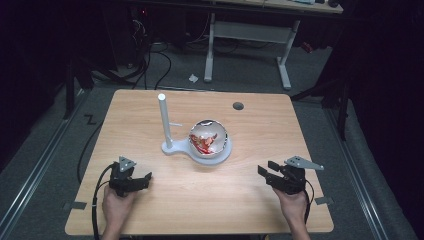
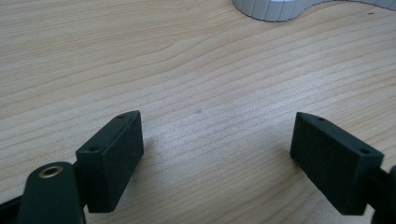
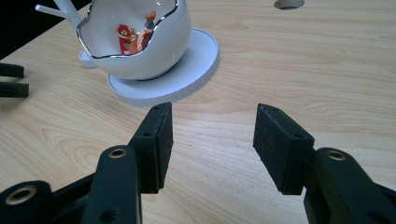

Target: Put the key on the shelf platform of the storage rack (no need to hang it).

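A white bowl (image 1: 209,139) with a jagged silver rim and red pattern inside sits on a white stand (image 1: 172,148) on the wooden table (image 1: 250,200); dark room. Left gripper (image 1: 141,179) and right gripper (image 1: 266,169) both spread, empty.

Left gripper: the black two-jaw left gripper (image 1: 131,178) carries a small grey three-cornered plate (image 1: 126,164) on top.
Left cable: a black cable (image 1: 94,200) trails from it.
Left jaws: blocky matte-black pads (image 2: 112,159) with small screw holes — a brass-ringed hole sits in the arm behind.
Right gripper: the black two-jaw right gripper (image 1: 276,175) bears a longer grey three-cornered plate (image 1: 303,163) (with small holes).
Right jaws: dark rectangular pads (image 3: 280,145) on black arms — brass-ringed holes again.
Forearms: bare, no sleeves in sight.
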Tool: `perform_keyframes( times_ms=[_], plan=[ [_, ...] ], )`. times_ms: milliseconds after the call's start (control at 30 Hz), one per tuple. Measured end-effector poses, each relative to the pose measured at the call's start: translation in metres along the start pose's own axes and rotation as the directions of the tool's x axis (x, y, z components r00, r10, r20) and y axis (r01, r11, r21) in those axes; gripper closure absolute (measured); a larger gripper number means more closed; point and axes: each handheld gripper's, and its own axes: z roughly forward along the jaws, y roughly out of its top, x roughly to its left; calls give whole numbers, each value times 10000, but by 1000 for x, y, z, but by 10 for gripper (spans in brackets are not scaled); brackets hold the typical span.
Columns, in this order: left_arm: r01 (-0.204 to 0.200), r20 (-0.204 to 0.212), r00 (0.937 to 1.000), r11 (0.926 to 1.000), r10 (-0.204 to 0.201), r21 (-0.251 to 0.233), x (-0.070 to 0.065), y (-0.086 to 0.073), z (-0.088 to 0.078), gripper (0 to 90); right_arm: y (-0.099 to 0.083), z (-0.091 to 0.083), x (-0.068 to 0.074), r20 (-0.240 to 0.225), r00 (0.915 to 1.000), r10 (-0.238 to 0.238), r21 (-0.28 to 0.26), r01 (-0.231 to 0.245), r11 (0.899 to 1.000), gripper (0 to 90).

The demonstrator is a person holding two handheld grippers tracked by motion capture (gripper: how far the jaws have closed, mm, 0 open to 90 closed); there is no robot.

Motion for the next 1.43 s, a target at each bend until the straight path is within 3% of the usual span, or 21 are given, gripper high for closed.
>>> perform_keyframes(
  times_ms=[433,667,933,1000,1033,1100,1200,1433],
  plan=[
    [-1,0,10000,10000,1,0,0,0,0,177,-12,17,-1,-59,10000,50,253,-48,9997,469],
    [-4,-6,10000,10000,4,-2,0,0,0,177,-21,31,-5,204,9998,53,584,-65,9983,452],
    [2,-5,10000,10000,-2,-7,0,0,0,177,-33,52,-7,990,9941,-434,996,335,9945,422],
    [3,-8,10000,10000,-3,-6,0,0,0,177,-36,57,-7,1223,9910,-536,1311,374,9907,415],
    [4,-8,10000,10000,-4,-6,0,0,0,177,-35,59,-6,1330,9892,-616,1478,417,9881,413],
    [5,-8,10000,10000,-5,-6,0,0,0,178,-35,59,-3,1483,9854,-832,1306,639,9894,407],
    [3,-8,10000,10000,-3,-4,0,0,0,177,-36,62,1,1800,9744,-1346,1747,1030,9792,388],
    [3,-8,10000,10000,-3,0,0,0,0,178,-36,62,1,1768,9746,-1372,1777,1055,9784,373]
  ],
)
